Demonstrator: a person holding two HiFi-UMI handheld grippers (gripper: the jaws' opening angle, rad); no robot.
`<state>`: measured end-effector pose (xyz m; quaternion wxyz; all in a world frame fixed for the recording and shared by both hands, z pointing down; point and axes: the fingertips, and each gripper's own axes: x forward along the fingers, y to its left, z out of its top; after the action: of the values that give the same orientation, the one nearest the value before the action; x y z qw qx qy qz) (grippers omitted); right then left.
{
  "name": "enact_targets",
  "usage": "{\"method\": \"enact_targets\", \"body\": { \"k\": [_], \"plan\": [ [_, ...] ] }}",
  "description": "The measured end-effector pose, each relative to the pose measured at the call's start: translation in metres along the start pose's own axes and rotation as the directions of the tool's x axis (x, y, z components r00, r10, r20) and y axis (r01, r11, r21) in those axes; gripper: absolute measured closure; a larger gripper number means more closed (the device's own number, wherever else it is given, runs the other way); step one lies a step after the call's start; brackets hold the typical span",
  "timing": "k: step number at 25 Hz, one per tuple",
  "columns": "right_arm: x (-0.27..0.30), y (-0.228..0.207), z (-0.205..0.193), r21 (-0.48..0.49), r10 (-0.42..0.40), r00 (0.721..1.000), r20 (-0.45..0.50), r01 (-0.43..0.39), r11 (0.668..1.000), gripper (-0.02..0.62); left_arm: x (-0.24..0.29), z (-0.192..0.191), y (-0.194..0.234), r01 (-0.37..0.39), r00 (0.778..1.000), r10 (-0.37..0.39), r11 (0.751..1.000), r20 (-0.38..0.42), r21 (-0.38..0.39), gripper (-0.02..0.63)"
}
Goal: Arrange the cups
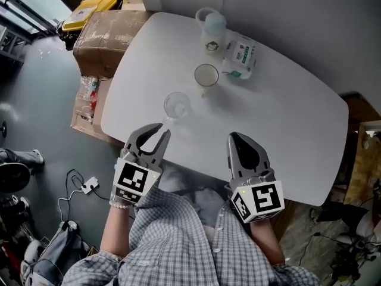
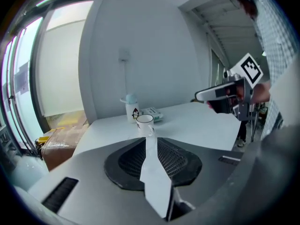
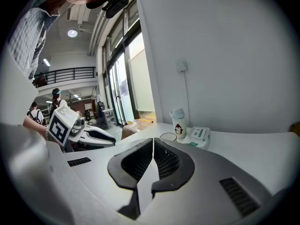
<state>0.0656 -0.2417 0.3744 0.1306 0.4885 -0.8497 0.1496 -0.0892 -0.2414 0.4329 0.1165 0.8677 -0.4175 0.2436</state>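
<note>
Nearest us, the left gripper (image 1: 161, 130) has its jaws a narrow way apart with nothing between them. The right gripper (image 1: 237, 137) has its jaws pressed together, empty. Both hover at the near edge of the white rounded table (image 1: 286, 118). Just ahead of the left tips stands the clear glass tumbler (image 1: 177, 105), upright, so we judge the left hand is nearer to it. Beyond it stands the white ceramic cup with a dark rim (image 1: 206, 75). Farther back are the white lidded bottle with a penguin picture (image 1: 212, 28) and, beside it, a white-and-green packet (image 1: 241, 55). Brown cardboard boxes (image 1: 107, 31) sit on the grey floor (image 1: 36, 100) to the table's left.
</note>
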Motion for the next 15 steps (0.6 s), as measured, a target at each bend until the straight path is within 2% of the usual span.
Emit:
{"method": "enact_targets", "body": {
  "k": [4,9,15],
  "plan": [
    [0.024,0.006,-0.008,0.004,0.002,0.999,-0.033,-0.002,1.0,0.572,0.017,-0.026,0.008,0.043,0.998,-0.043,0.999,-0.053,-0.01,0.523],
    [0.044,0.012,-0.01,0.046,-0.009,0.998,-0.061,0.011,0.999,0.572,0.041,-0.056,0.018,0.082,0.989,-0.081,0.997,-0.12,-0.001,0.523],
    [0.054,0.011,-0.015,0.041,-0.023,0.996,-0.084,0.027,0.999,0.572,0.059,-0.064,0.021,0.129,0.981,-0.128,0.992,-0.149,-0.005,0.523]
  ]
}}
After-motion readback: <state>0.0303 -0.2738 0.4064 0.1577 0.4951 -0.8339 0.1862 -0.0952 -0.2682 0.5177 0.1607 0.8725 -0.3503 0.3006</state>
